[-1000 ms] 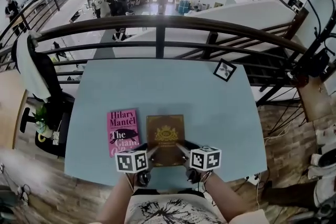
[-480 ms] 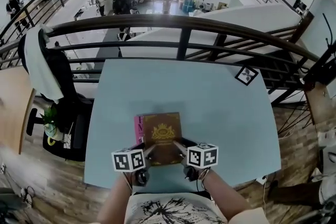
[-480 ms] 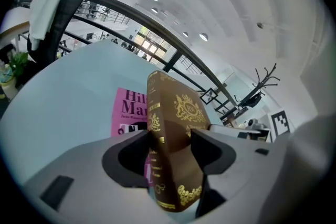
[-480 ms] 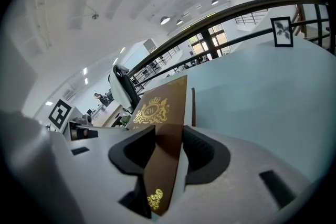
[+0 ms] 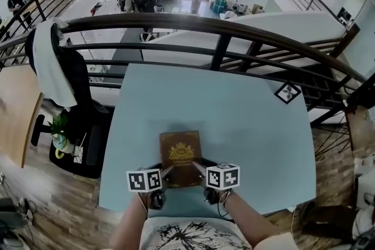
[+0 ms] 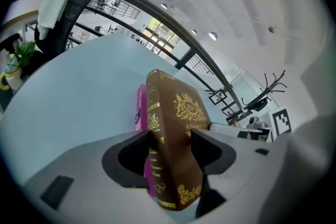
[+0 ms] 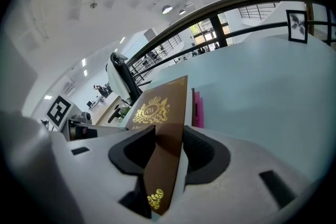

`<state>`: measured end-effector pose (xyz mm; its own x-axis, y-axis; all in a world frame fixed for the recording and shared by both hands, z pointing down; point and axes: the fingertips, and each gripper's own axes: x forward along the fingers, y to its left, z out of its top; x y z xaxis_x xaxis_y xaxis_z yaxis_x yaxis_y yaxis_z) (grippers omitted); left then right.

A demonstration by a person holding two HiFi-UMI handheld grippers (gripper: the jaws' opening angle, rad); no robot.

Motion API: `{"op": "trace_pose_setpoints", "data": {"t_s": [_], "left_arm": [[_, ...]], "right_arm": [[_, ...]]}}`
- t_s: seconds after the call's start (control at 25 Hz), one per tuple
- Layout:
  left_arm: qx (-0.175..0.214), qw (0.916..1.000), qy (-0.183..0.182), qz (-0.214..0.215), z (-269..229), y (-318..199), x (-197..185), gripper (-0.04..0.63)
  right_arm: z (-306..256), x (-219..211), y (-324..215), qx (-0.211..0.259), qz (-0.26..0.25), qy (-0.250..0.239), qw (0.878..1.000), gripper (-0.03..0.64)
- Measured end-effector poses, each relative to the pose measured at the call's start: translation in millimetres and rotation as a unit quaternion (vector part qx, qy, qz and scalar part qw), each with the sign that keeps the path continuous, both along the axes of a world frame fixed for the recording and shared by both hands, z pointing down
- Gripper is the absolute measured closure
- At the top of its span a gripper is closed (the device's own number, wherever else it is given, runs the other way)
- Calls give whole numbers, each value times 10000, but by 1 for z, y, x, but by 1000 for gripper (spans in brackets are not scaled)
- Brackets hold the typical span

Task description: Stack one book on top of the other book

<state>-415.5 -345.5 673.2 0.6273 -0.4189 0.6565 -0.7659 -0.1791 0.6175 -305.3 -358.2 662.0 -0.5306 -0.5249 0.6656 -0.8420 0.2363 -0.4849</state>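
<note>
At the table's (image 5: 234,114) 6 o'clock edge, both grippers clamp one brown book (image 5: 180,156) over the pink book (image 6: 140,113).
The left gripper (image 5: 167,173) bites the brown book's near edge at about 7 o'clock, its jaws part-way apart with the pads pressed on the spine side. The right gripper (image 5: 198,168) takes the same edge at about 5 o'clock, its jaws likewise closed onto cover and pages. From the head view the brown book hides the pink one. In both gripper views a pink strip shows along the brown book's underside, lined up with it. Whether the two books touch or stay slightly apart cannot be told. A square marker card (image 5: 287,92) lies at the table's 2 o'clock corner, well apart from the books.
</note>
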Motion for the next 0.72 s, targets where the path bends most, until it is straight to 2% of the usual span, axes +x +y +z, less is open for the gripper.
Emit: {"op": "trace_pose_setpoints", "data": {"t_s": [0.24, 0.52, 0.64, 0.72], "left_arm": [[-165, 9998, -29, 47, 18, 0, -3, 350], [-159, 9997, 128, 110, 21, 0, -3, 350], [-42, 9998, -24, 210, 19, -2, -5, 350], [176, 9994, -206, 229, 14, -6, -8, 350]], "right_arm": [[18, -4, 0, -151, -12, 111, 9998, 459], [21, -4, -1, -116, -73, 175, 9998, 449], [21, -2, -2, -50, -89, 430, 9990, 417], [19, 1, -3, 9, -67, 569, 9984, 405]]}}
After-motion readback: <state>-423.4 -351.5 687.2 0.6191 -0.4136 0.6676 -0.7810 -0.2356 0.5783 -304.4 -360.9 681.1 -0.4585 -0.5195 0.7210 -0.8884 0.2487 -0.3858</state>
